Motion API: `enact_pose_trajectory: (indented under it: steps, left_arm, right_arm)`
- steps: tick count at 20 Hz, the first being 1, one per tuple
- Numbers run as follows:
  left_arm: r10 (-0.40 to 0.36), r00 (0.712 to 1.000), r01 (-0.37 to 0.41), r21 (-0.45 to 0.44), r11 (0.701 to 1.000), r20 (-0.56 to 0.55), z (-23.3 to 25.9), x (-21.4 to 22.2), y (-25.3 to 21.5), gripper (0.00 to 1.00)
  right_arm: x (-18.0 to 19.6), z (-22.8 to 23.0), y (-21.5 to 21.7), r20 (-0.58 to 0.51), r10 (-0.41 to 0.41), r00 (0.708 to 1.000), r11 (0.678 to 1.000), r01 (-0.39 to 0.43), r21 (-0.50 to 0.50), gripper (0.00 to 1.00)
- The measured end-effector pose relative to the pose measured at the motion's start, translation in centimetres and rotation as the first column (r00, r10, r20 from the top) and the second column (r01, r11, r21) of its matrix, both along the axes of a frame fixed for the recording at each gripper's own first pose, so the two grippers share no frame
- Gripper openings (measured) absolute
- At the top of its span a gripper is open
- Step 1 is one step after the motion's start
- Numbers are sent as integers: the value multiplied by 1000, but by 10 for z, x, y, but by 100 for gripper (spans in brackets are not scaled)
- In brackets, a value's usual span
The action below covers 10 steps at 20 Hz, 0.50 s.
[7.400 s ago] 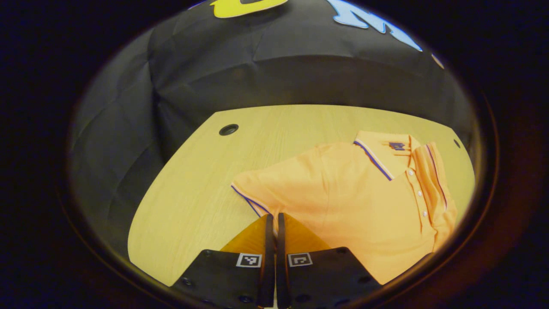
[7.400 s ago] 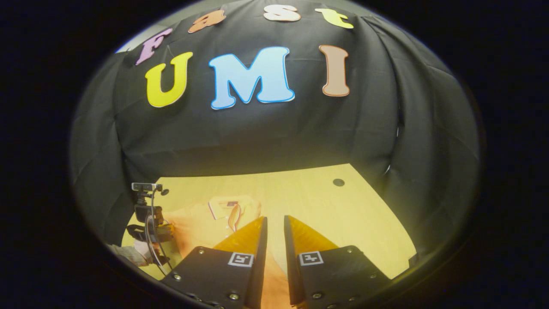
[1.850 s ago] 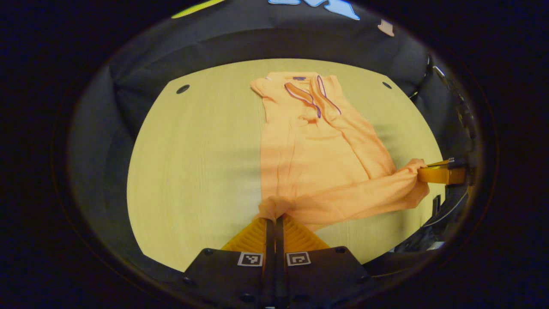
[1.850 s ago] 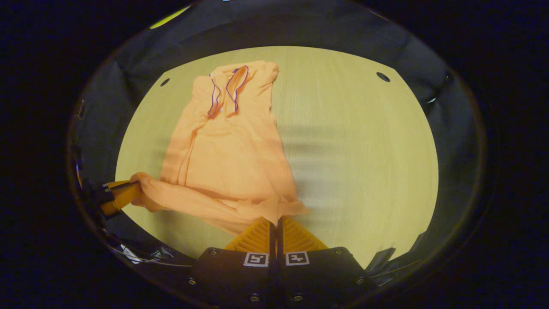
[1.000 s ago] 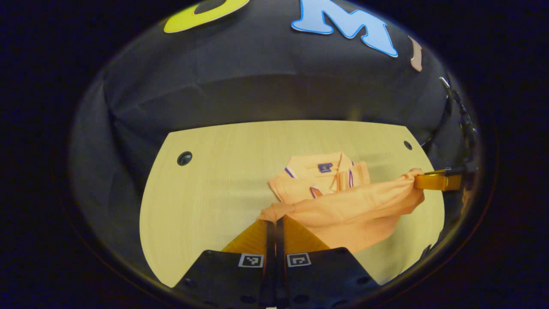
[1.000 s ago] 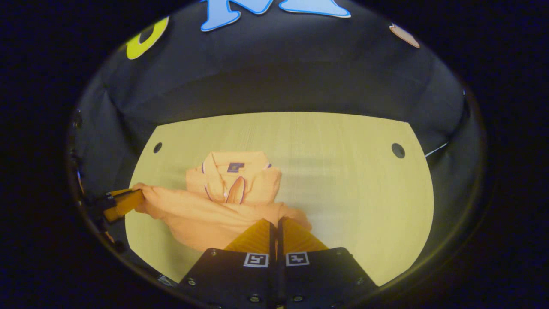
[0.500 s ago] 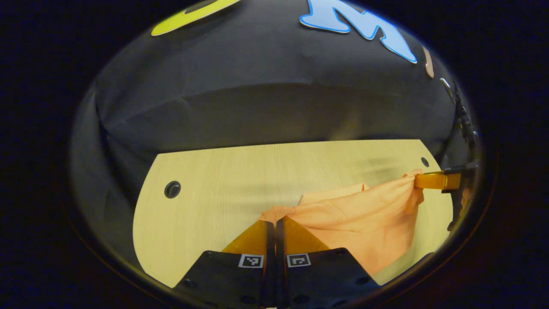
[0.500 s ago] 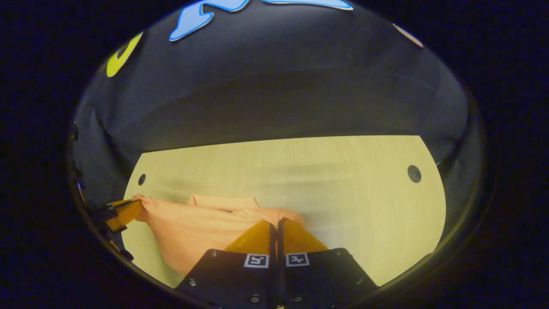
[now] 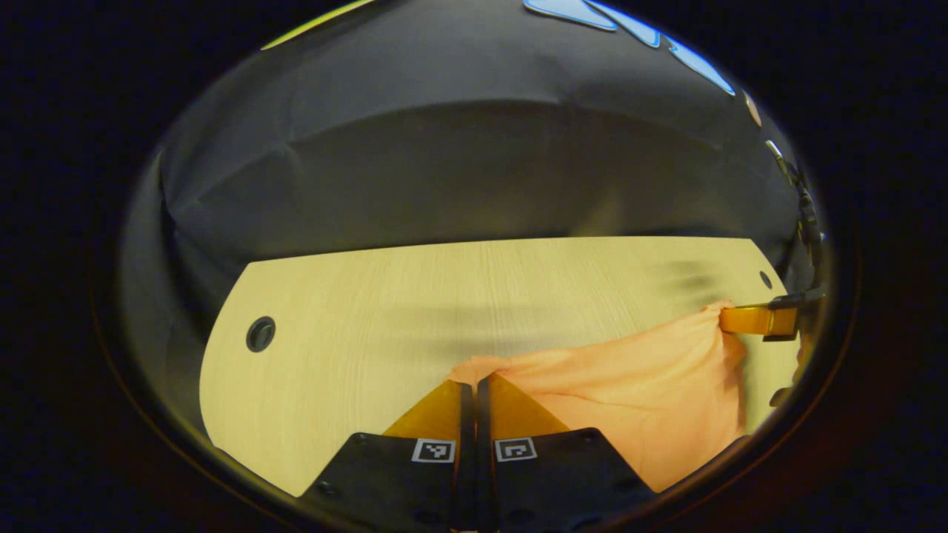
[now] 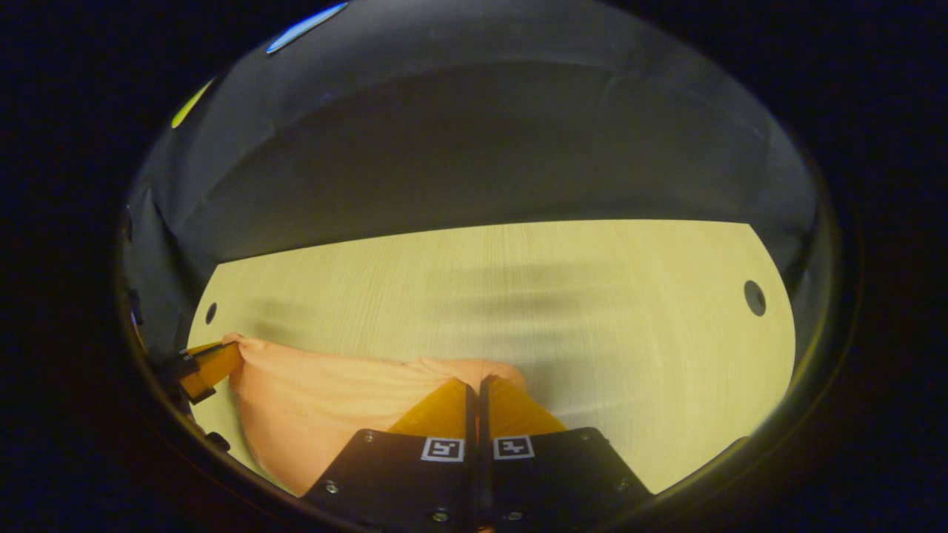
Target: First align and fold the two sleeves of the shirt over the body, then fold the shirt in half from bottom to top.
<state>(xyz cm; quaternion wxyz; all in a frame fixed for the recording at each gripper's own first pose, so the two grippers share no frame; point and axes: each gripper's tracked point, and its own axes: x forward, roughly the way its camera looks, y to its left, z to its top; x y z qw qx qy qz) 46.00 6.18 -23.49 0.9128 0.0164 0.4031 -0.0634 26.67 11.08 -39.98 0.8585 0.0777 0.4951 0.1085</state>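
1. We have the left gripper (image 9: pixel 474 381) pinched tight on one bottom corner of the orange shirt (image 9: pixel 629 407), fingers closed with cloth bunched between them.
2. Our right gripper (image 10: pixel 474 383) is clamped on the other bottom corner, jaws together on the fabric (it also shows far to the side in the left gripper view).
3. We judge this two-corner hold is there to keep the hem taut and level while it travels over the body toward the collar.
4. The shirt lies on the wooden table (image 10: pixel 592 311), hem edge stretched between our two grippers, cloth sagging below that line.
5. Its long axis now runs gripper to gripper, across the table; the collar is hidden under the raised panel.
6. The table's cable hole (image 9: pixel 260 334) sits well apart from the shirt, off to the side.
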Motion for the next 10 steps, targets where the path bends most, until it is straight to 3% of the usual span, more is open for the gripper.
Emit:
enact_pose_trajectory:
  steps: [7,10]
  left_arm:
    - [21,1000,-21,-8,1000,2,-19,4,4,7]
    - [28,1000,-28,-34,999,-11,-15,2,-2,18]
  right_arm:
    - [0,-1,0,4,8,1000,1000,-8,7,1]
    - [-3,-5,-2,-8,10,1000,1000,-10,1,10]
